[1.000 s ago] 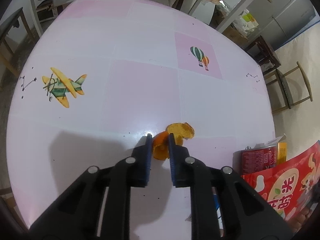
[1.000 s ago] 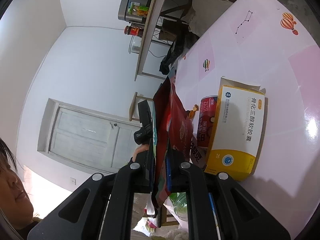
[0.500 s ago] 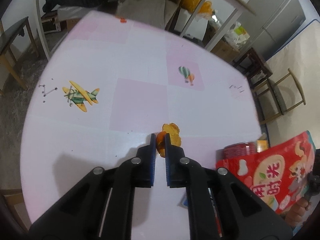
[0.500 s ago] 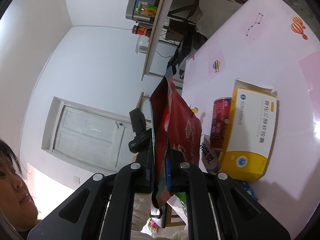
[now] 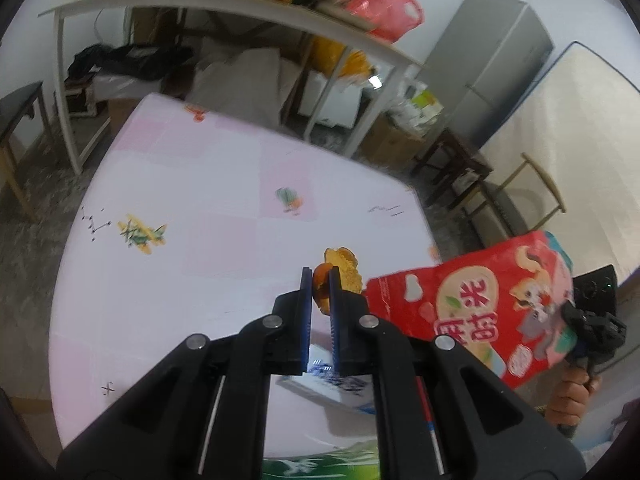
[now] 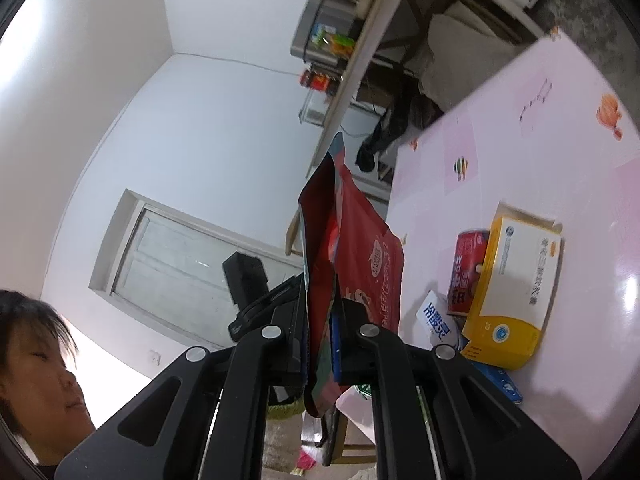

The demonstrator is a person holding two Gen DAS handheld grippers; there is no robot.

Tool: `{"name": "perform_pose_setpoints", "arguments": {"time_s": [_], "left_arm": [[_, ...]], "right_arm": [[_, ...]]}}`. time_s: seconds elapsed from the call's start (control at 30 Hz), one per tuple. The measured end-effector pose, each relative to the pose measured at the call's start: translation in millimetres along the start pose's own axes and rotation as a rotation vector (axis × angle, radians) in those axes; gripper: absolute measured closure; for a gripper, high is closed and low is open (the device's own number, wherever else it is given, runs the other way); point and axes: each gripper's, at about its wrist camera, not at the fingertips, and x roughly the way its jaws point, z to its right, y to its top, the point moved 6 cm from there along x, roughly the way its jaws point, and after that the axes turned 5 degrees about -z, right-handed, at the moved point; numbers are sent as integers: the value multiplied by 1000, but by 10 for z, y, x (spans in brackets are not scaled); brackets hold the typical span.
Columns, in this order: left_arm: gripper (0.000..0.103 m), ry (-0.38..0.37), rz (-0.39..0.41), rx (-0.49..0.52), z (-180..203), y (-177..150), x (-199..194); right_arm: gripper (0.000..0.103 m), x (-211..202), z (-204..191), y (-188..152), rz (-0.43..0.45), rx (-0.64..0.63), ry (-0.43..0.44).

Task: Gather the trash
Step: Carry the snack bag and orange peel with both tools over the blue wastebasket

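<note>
The left tongs (image 5: 319, 280) are clamping an orange peel (image 5: 340, 268) in the air above the pink worktop (image 5: 200, 184). Just right of that peel, the right tongs (image 6: 320, 312) are pinching a red snack bag (image 5: 480, 308) off the worktop, beside the yellow box (image 6: 512, 292) and red can (image 6: 466, 272).

The pink-and-white checked tabletop (image 6: 520, 168) carries 1 yellow box (image 6: 516, 292), 1 red can (image 6: 466, 276) touching it, and a white packet (image 6: 438, 322) nearby.
</note>
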Motion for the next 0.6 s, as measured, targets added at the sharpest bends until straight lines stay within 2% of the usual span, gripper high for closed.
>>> {"name": "perform_pose_setpoints", "arguments": {"time_s": [0.27,0.47,0.6], "left_arm": [[97,-85,72,53,655,-113,-164],[97,-153,64,112,1177,-202,-93],[97,-203,36,181,1655,-270,39]], "right_arm": [[95,-604,-153,1,123,-24,-44],[95,-1133,-204,-96,236,-27,-93],[95,-1522,-204,-213,317,-24,-124]]}}
